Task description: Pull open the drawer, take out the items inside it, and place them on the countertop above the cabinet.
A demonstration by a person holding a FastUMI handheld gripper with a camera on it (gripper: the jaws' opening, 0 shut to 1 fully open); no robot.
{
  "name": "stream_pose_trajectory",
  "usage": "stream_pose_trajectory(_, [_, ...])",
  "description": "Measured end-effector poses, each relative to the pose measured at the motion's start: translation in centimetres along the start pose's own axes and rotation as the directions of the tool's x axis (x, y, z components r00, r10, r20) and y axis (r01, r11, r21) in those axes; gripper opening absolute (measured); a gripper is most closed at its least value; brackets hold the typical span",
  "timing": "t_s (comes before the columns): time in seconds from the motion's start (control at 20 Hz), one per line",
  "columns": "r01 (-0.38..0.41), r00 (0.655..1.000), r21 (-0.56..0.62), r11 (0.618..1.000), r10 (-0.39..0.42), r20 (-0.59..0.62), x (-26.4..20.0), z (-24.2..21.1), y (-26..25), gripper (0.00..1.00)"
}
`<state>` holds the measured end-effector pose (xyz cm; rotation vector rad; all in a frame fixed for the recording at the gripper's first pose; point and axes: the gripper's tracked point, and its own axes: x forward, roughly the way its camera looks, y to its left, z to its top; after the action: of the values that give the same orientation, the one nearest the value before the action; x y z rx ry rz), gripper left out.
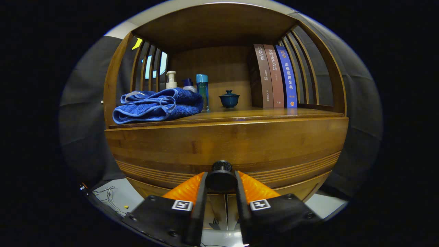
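A wooden cabinet fills the view, with a wide drawer front point(226, 144) below its countertop point(260, 115). A round dark knob point(221, 176) sticks out of the drawer front. My gripper point(221, 183) is shut on that knob, one finger pressing on each side of it. The drawer front sits flush with the cabinet; its inside is hidden.
On the countertop lie a folded blue towel point(157, 104) at the left, a pump bottle point(171, 80), a blue-capped bottle point(202, 92), a small lidded teacup point(229, 98) and three upright books point(274, 77) at the right. Slatted sides close the shelf. Loose wires point(106, 195) lie on the floor.
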<state>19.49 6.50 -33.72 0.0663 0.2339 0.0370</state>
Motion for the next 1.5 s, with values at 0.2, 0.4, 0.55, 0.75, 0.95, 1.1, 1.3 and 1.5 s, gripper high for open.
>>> stream_pose_trajectory(0.2, [0.012,1.0,-0.047,0.999,-0.012,-0.004,-0.5,-0.1,-0.2,0.32])
stream_pose_trajectory(0.4, [0.027,1.0,-0.042,0.999,-0.027,-0.005,-3.4,-0.6,-0.3,0.32])
stream_pose_trajectory(0.55, [0.035,0.999,-0.046,0.998,-0.035,-0.002,-6.4,-1.0,-0.1,0.32])
stream_pose_trajectory(0.75, [0.037,0.999,-0.057,0.998,-0.037,0.0,-10.4,-1.6,0.1,0.32])
stream_pose_trajectory(0.95, [0.043,0.999,-0.057,0.997,-0.043,-0.001,-13.4,-2.1,0.0,0.32])
stream_pose_trajectory(1.1, [0.044,0.999,-0.038,0.998,-0.044,-0.012,-15.0,-2.8,0.0,0.32])
stream_pose_trajectory(1.3, [0.039,0.999,-0.045,0.998,-0.04,-0.016,-16.6,-3.5,0.1,0.32])
stream_pose_trajectory(1.5, [0.036,0.999,-0.041,0.999,-0.037,-0.017,-17.5,-3.7,0.1,0.32])
